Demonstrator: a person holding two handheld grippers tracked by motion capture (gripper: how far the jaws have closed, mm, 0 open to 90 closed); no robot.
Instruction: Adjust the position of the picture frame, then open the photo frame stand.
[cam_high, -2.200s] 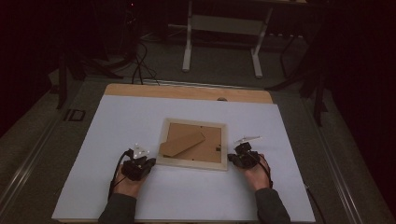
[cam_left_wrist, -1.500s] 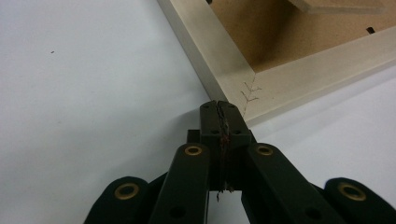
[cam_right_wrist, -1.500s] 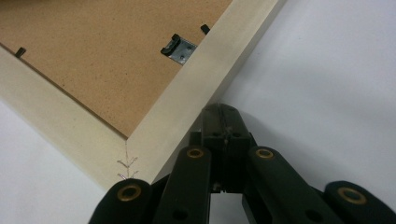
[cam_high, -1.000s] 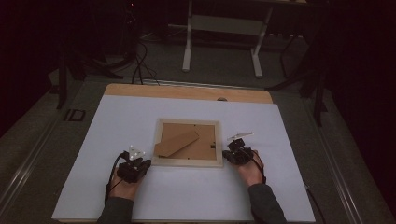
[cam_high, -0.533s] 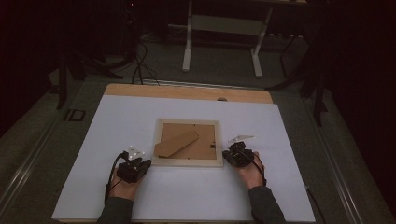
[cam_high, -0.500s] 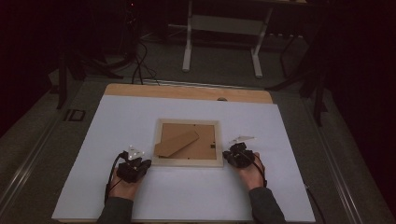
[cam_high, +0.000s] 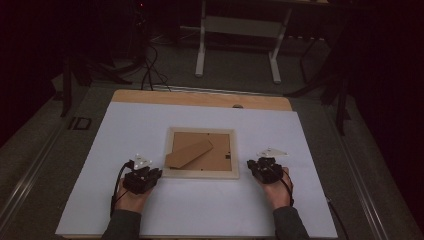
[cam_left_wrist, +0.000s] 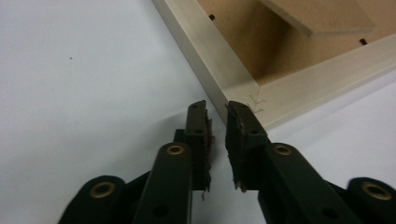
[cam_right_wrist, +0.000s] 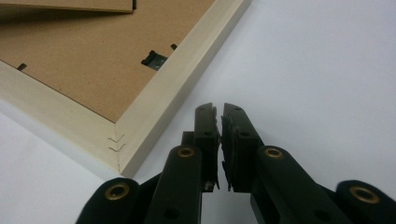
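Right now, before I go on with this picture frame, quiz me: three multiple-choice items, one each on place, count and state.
1. Where does the picture frame lie?
A. between the two grippers
B. at the sheet's far left edge
C. on the floor

2. How many grippers are at the frame's near corners?
A. one
B. two
C. three

3. Which side of the frame is up?
A. glass front
B. brown backing
C. it stands on edge

Answers: 1 A, the left gripper and right gripper flank it. 2 B, one at each near corner. 3 B, the backing board and stand flap face up.

Left tool (cam_high: 148, 176) slightly parted, right tool (cam_high: 259, 167) narrowly parted, both empty
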